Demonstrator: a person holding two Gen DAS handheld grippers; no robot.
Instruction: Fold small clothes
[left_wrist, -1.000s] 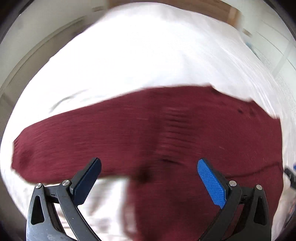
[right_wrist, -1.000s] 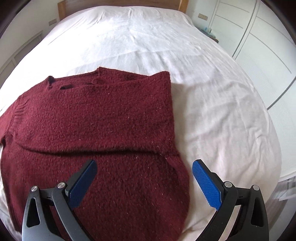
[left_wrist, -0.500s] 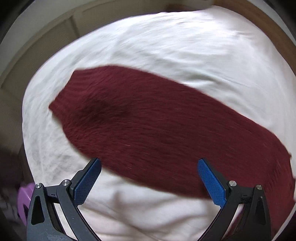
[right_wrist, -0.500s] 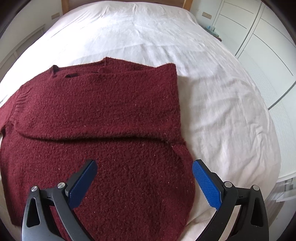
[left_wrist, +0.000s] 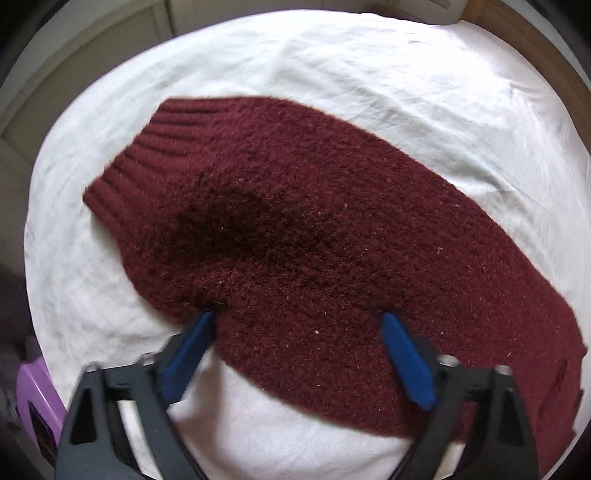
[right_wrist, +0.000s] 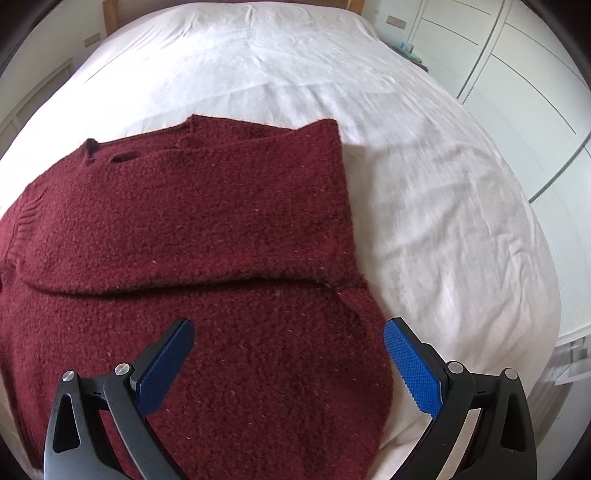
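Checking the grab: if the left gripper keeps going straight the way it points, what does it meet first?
Probably the dark red sweater's sleeve: the left gripper, jaws just closing, already straddles it.

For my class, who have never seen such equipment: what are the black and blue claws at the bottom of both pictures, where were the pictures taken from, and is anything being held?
The claws are two-finger grippers, one held in each of a person's hands, each carrying a camera that looks along its fingers. One picture comes from each. A dark red knitted sweater lies on a bed with a white sheet. The left gripper has just been closing on the sweater's outstretched sleeve; its tips dig into the knit, but a firm grip is not evident. The right gripper hovers open over the sweater, holding nothing.
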